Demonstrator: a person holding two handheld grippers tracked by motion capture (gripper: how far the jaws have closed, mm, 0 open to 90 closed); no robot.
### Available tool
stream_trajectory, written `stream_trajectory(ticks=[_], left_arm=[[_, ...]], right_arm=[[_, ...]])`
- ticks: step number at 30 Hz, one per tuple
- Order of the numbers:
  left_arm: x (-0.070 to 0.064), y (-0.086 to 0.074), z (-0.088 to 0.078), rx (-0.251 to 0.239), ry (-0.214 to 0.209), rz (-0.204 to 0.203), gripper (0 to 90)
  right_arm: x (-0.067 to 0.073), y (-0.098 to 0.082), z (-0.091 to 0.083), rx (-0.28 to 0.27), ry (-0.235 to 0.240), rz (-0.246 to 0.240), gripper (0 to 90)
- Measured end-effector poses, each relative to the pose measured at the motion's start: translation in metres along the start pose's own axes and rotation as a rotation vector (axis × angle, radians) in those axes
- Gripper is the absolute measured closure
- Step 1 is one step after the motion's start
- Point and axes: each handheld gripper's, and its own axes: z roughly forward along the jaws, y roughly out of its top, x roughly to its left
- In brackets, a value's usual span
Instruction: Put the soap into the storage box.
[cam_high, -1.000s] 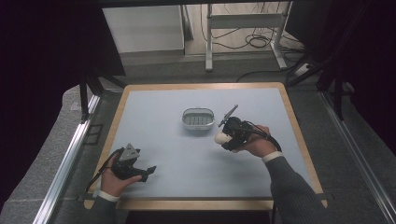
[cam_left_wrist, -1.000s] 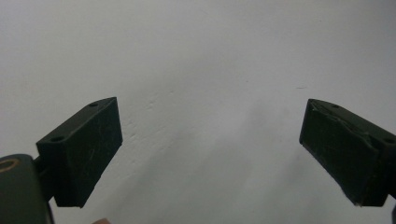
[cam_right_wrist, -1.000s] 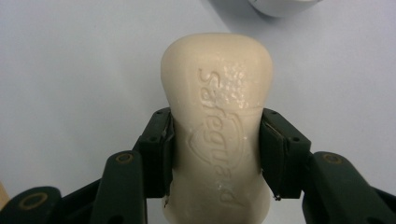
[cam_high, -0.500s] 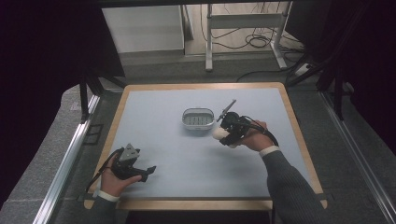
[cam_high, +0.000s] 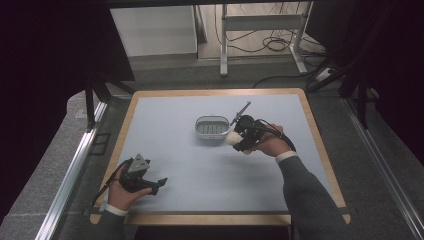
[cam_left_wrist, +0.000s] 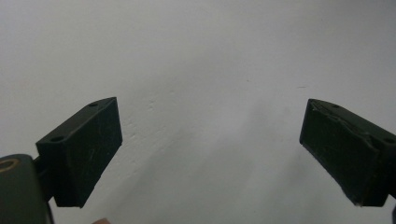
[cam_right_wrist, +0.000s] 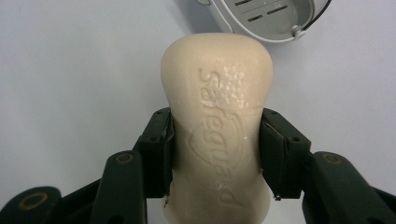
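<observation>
A cream bar of soap (cam_right_wrist: 217, 126) with raised lettering sits between the jaws of my right gripper (cam_right_wrist: 215, 149), which press on its narrow waist from both sides. In the high view this soap (cam_high: 232, 138) hangs just right of a grey oval soap dish (cam_high: 212, 127) with a slotted floor, and the right gripper (cam_high: 239, 137) is held above the table. The dish's rim (cam_right_wrist: 261, 25) shows just beyond the soap's far end. My left gripper (cam_high: 159, 183) rests near the table's front left corner, its black pads (cam_left_wrist: 86, 149) wide apart over bare table.
The pale blue table top (cam_high: 200, 170) has a wooden border (cam_high: 210, 218). A thin rod (cam_high: 240, 111) sticks up from the right gripper. Beyond the far edge stand a white panel (cam_high: 152, 30) and a metal frame (cam_high: 262, 30) with cables on the floor.
The right hand has carried the soap a little to the left and away, closer to the dish. The left hand has stayed where it was.
</observation>
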Motion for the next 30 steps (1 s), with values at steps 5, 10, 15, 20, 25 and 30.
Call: stream_trajectory(ticks=[5, 10, 15, 20, 25, 30], left_arm=[[0.0, 0.0, 0.0, 0.002, 0.0, 0.001, 6.3], [0.0, 0.0, 0.0, 0.001, 0.0, 0.001, 6.2], [0.0, 0.0, 0.001, 0.003, -0.001, 0.002, 6.3], [0.0, 0.0, 0.0, 0.002, -0.001, 0.002, 6.3], [0.0, 0.0, 0.0, 0.001, -0.001, 0.001, 6.3], [0.0, 0.0, 0.0, 0.003, -0.002, 0.002, 6.3]], right_arm=[[-0.002, 0.004, 0.001, 0.002, 0.007, -0.006, 49.6], [-0.005, 0.006, 0.001, -0.001, 0.004, 0.0, 49.6], [-0.008, 0.009, 0.003, 0.0, 0.011, 0.002, 49.6], [-0.012, 0.012, 0.004, -0.006, 0.012, 0.01, 49.7], [-0.014, 0.014, 0.004, -0.002, 0.01, 0.008, 49.6], [-0.017, 0.02, 0.003, -0.01, 0.006, 0.01, 49.6]])
